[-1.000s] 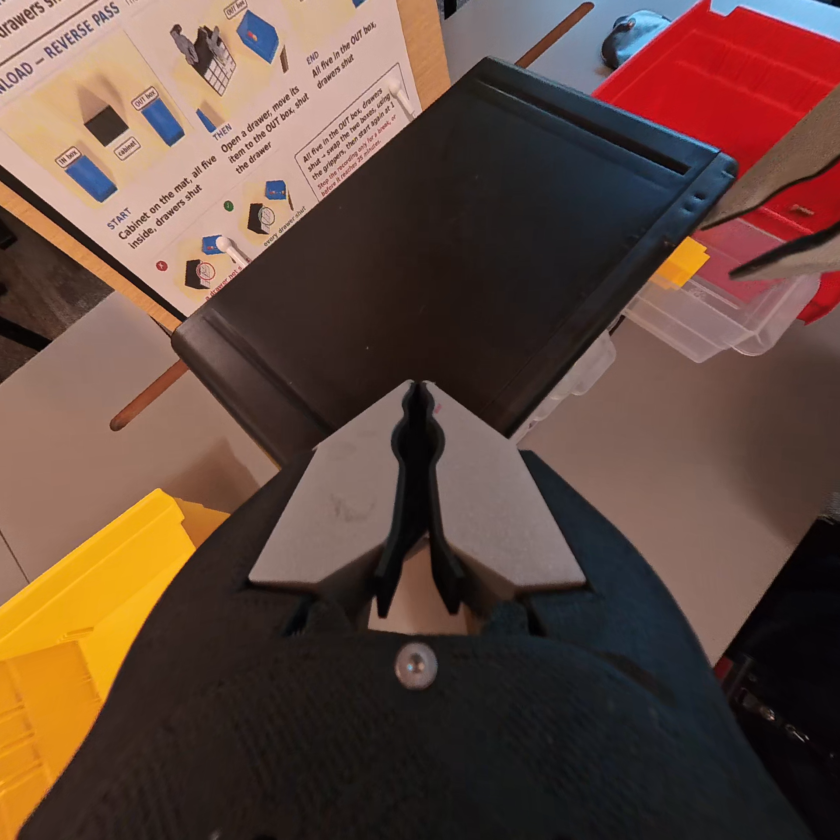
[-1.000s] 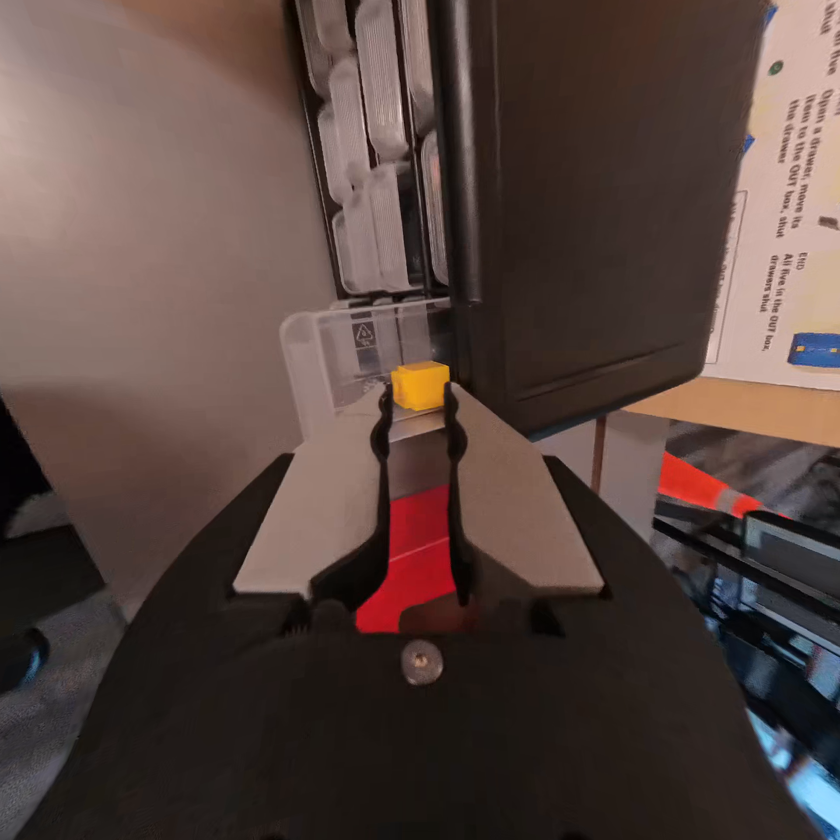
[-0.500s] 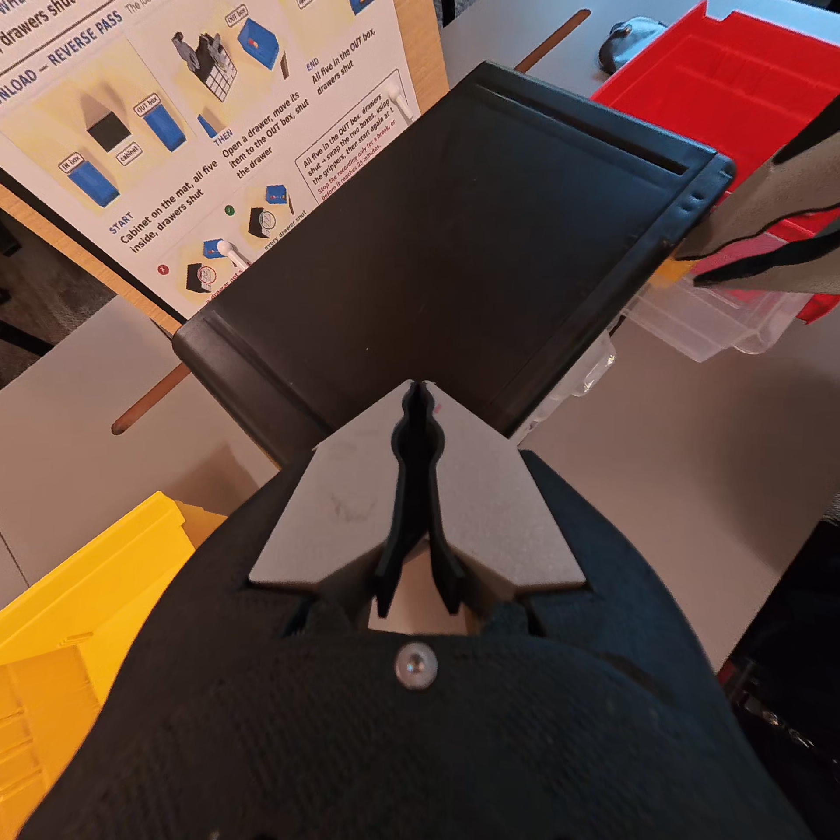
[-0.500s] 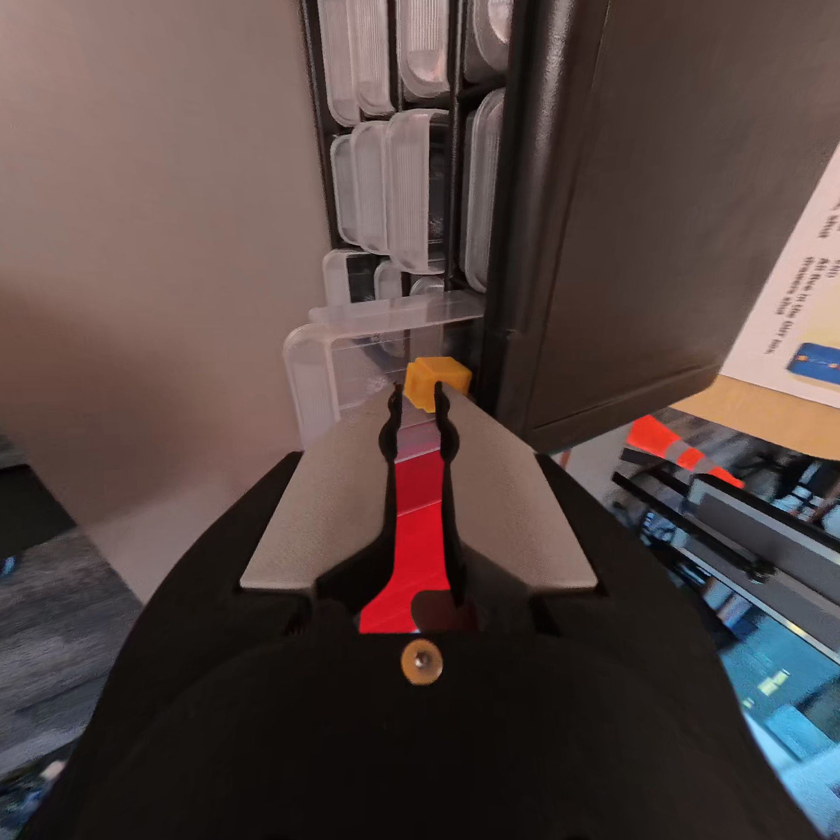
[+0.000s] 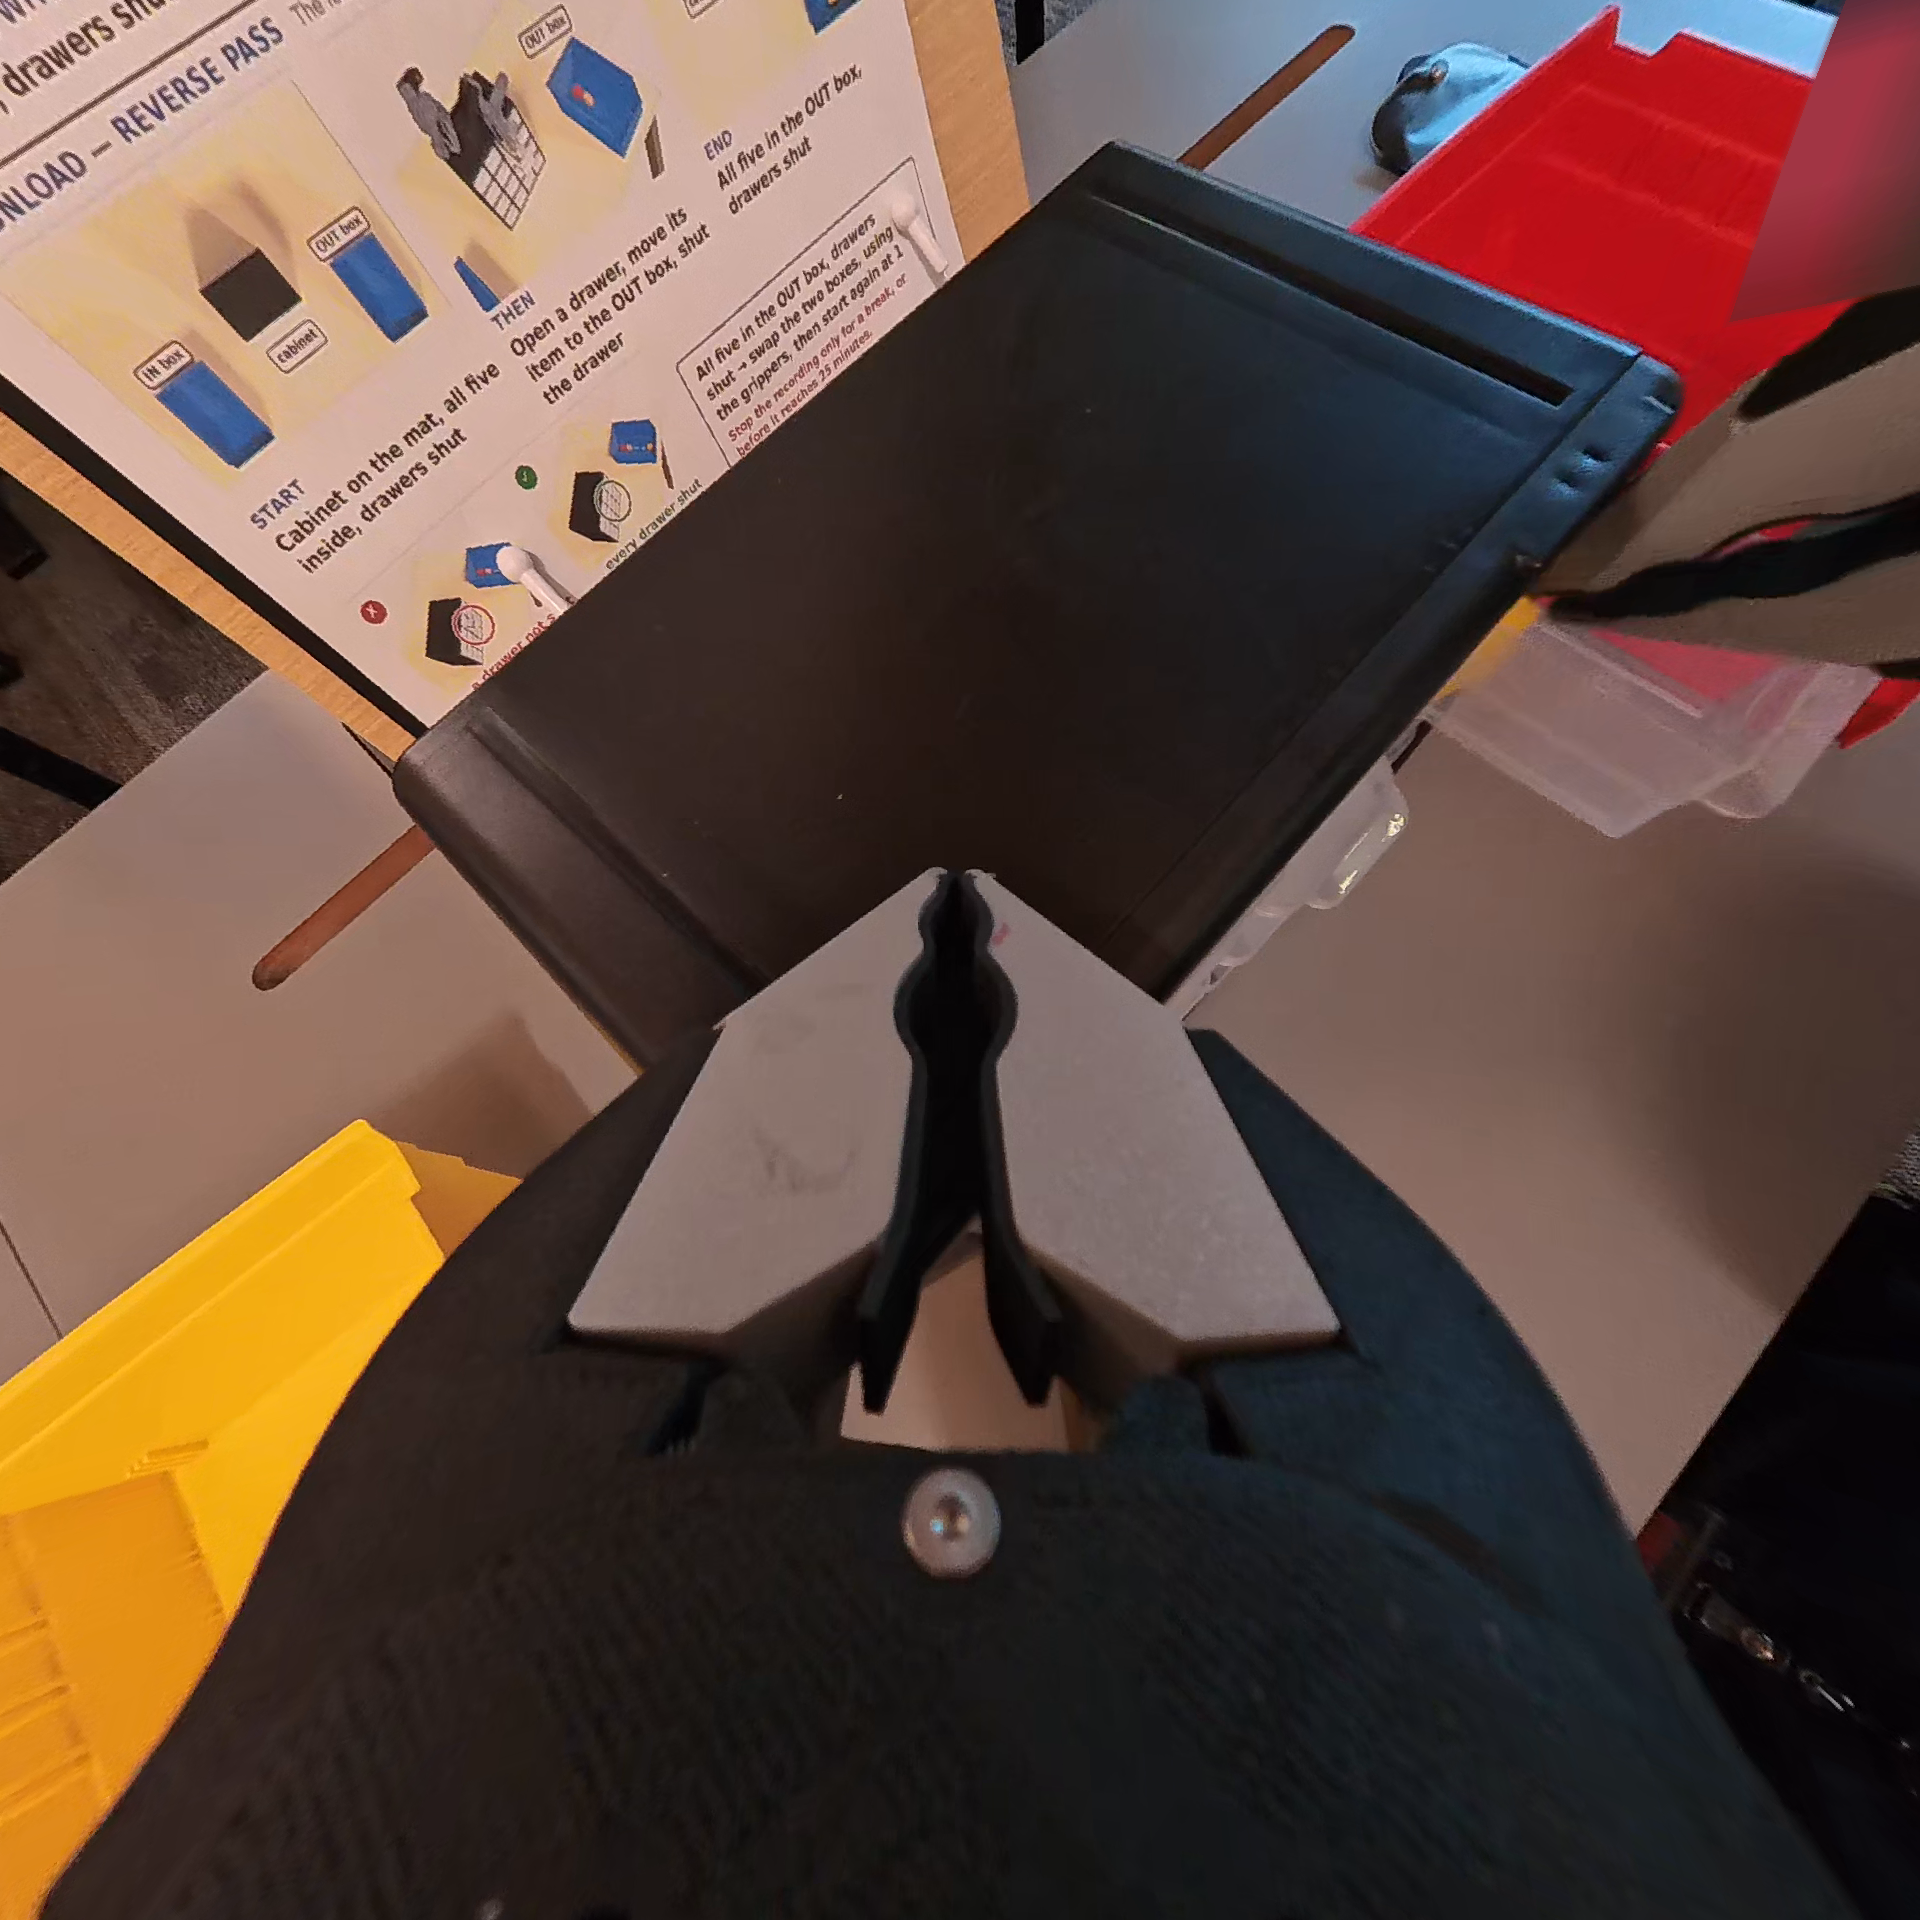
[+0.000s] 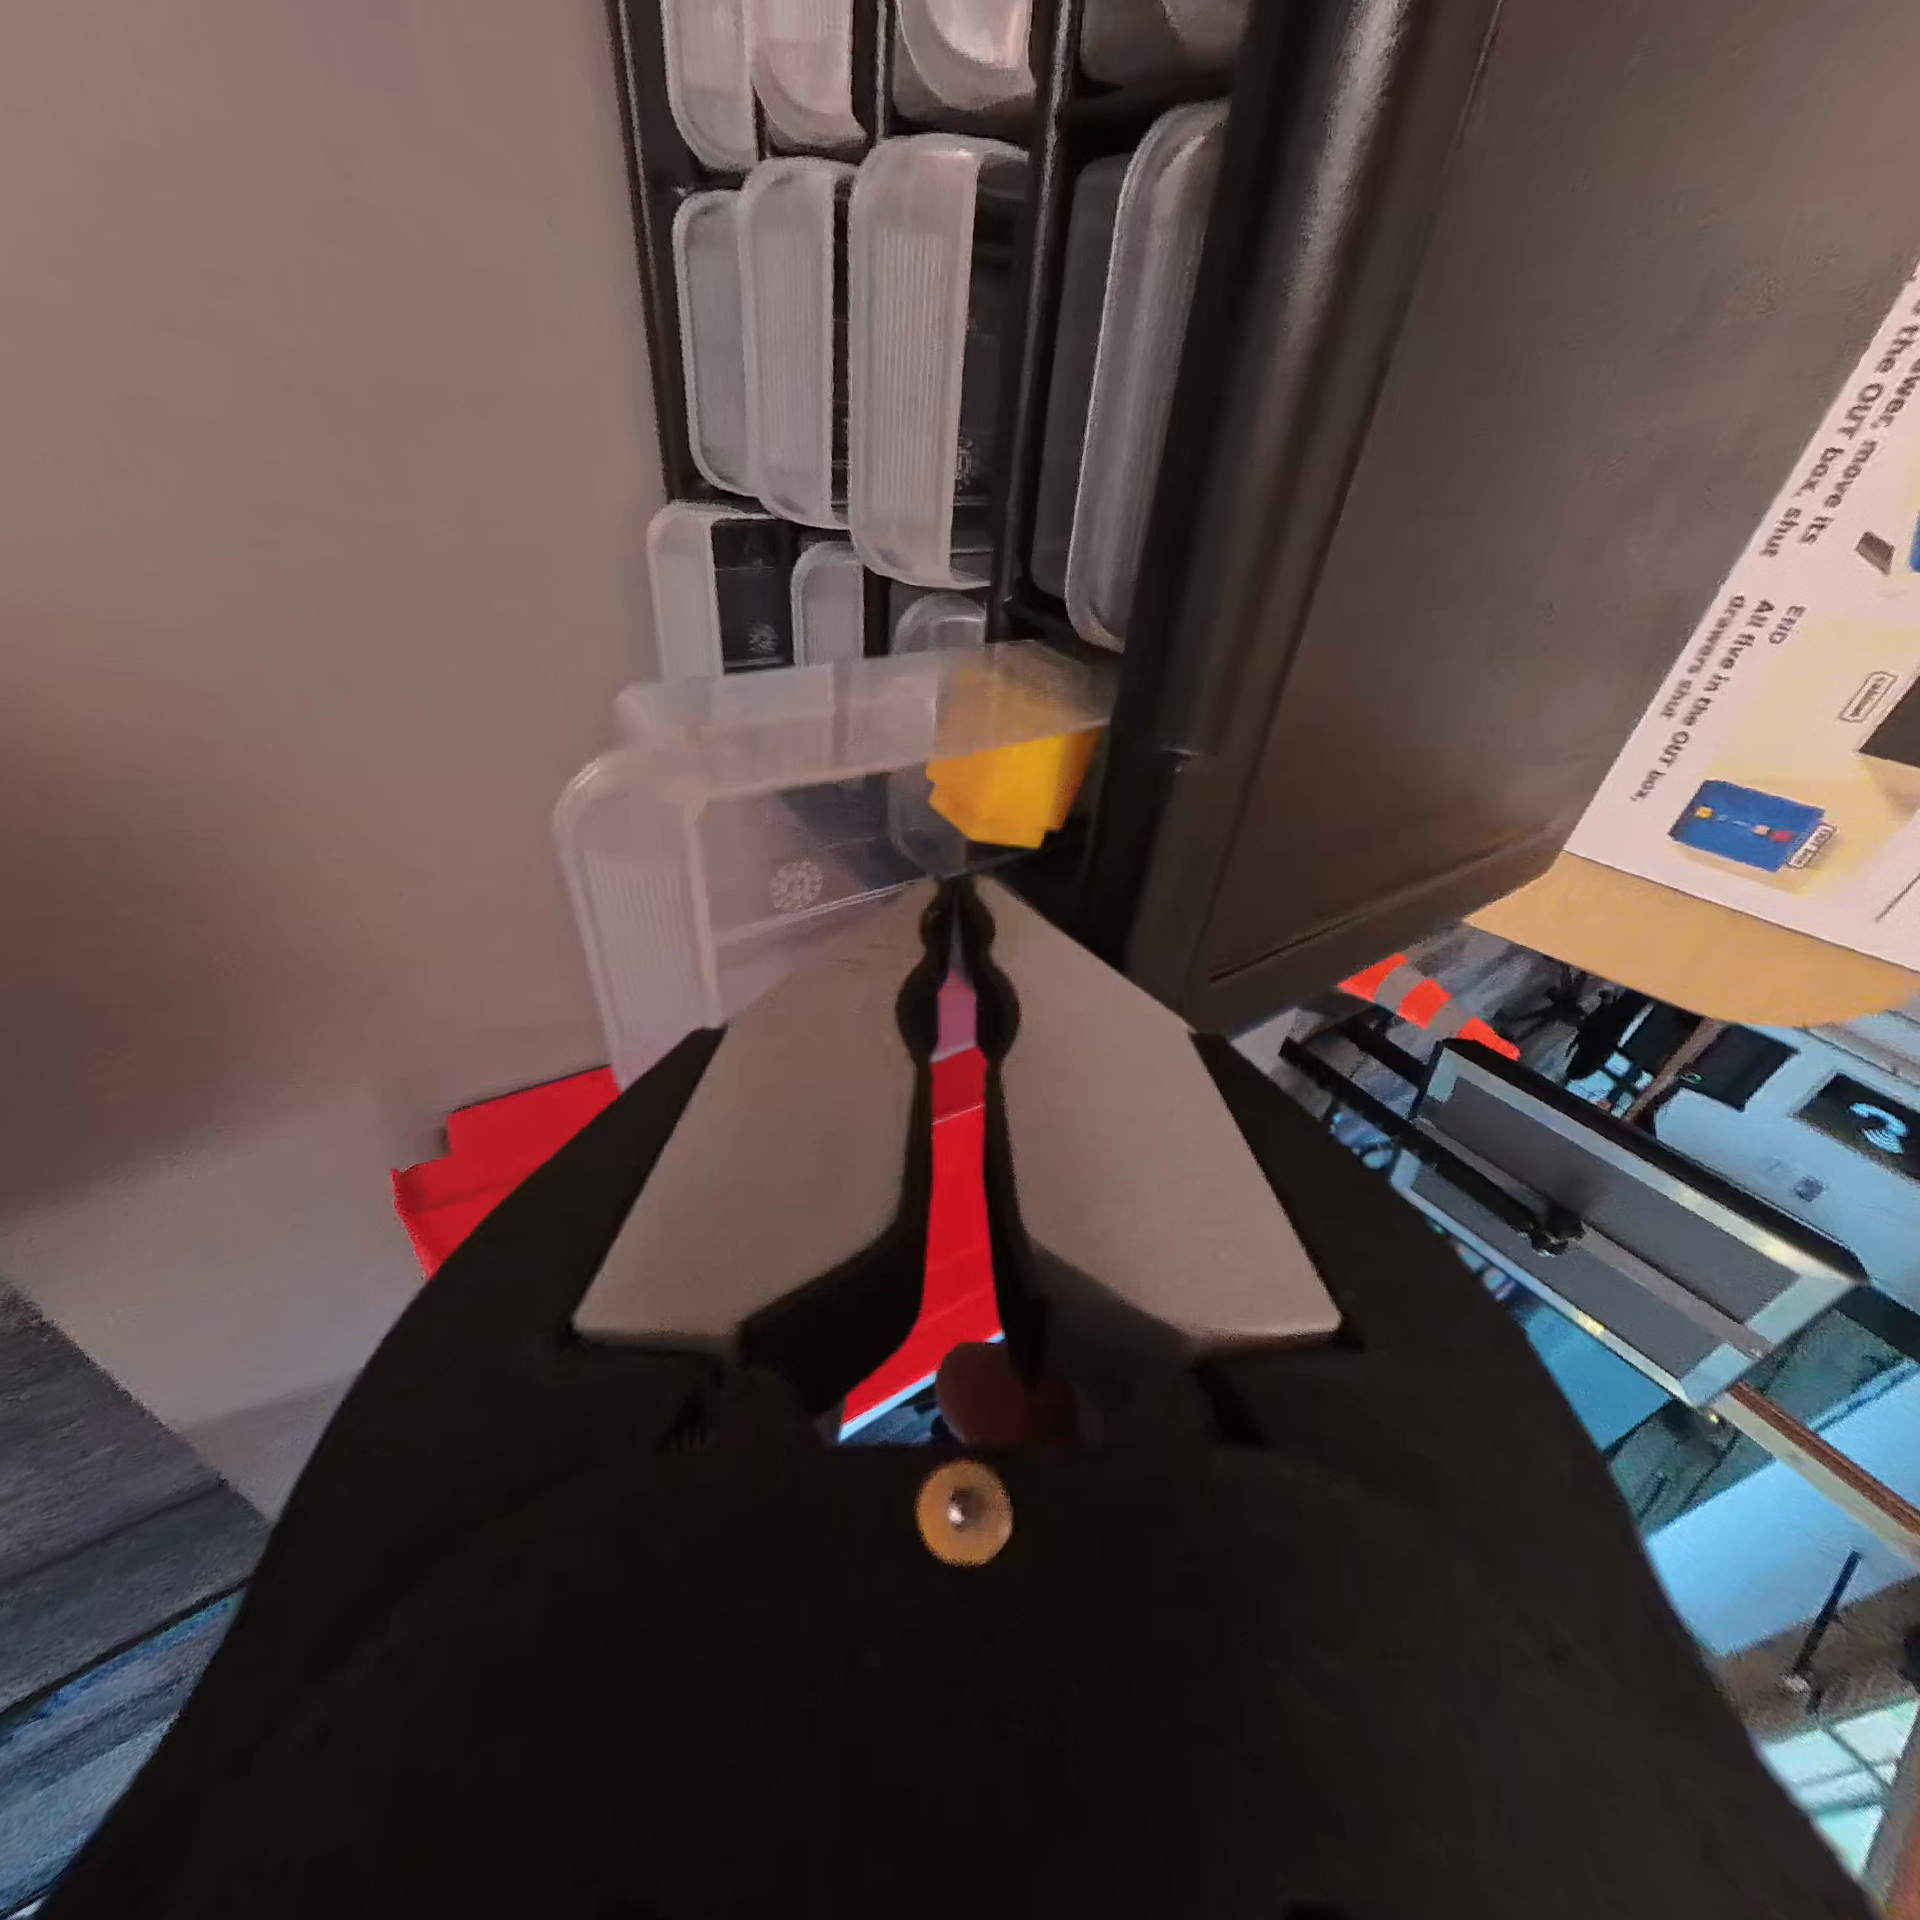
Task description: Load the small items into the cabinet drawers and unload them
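The black drawer cabinet (image 5: 1039, 520) fills the middle of the left wrist view. My left gripper (image 5: 961, 881) is shut and empty, just above the cabinet's near edge. In the right wrist view the cabinet (image 6: 1455, 416) shows its rows of clear drawers. One clear drawer (image 6: 665, 831) is pulled out, and a yellow block (image 6: 1013, 784) lies in it close to the cabinet. My right gripper (image 6: 956, 899) is shut with its tips at the drawer's near wall; the block lies just beyond them, not between the pads. The right gripper also shows in the left wrist view (image 5: 1558, 603), at the open drawer (image 5: 1662, 748).
A yellow bin (image 5: 156, 1403) stands at the lower left. A red bin (image 5: 1610, 187) stands behind the open drawer and shows under my right gripper (image 6: 499, 1174). An instruction sheet (image 5: 416, 260) leans behind the cabinet. A second drawer (image 5: 1340, 862) sticks out slightly.
My right gripper moved in towards the cabinet and its jaws closed. The yellow block, between its tips before, now lies ahead of them in the drawer. The left gripper has not moved.
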### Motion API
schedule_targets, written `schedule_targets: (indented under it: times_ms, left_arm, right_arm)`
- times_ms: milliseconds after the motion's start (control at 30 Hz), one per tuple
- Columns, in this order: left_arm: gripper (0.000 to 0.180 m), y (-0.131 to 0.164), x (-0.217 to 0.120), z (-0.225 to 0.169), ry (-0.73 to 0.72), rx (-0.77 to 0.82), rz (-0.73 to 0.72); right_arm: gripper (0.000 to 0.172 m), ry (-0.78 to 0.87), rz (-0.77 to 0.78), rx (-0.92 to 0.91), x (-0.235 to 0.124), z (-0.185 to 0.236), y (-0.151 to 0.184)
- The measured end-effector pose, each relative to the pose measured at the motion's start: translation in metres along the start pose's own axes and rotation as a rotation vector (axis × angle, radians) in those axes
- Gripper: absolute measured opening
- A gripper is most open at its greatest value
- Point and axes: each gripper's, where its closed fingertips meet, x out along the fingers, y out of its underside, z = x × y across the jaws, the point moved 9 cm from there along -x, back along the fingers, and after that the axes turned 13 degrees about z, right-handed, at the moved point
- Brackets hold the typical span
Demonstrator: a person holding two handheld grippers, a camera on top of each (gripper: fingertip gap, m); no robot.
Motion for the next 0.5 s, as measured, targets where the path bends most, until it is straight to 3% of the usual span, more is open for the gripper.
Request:
schedule_targets:
  times_ms: [33, 500]
  left_arm:
    - [0.0, 0.0, 0.0, 0.0, -0.003, 0.001, 0.001]
    - [0.0, 0.0, 0.0, 0.001, 0.008, -0.002, -0.003]
  right_arm:
    - [0.0, 0.002, 0.0, 0.001, 0.001, 0.0, -0.001]
    - [0.015, -0.042, -0.22, 0.143, -0.005, 0.002, 0.023]
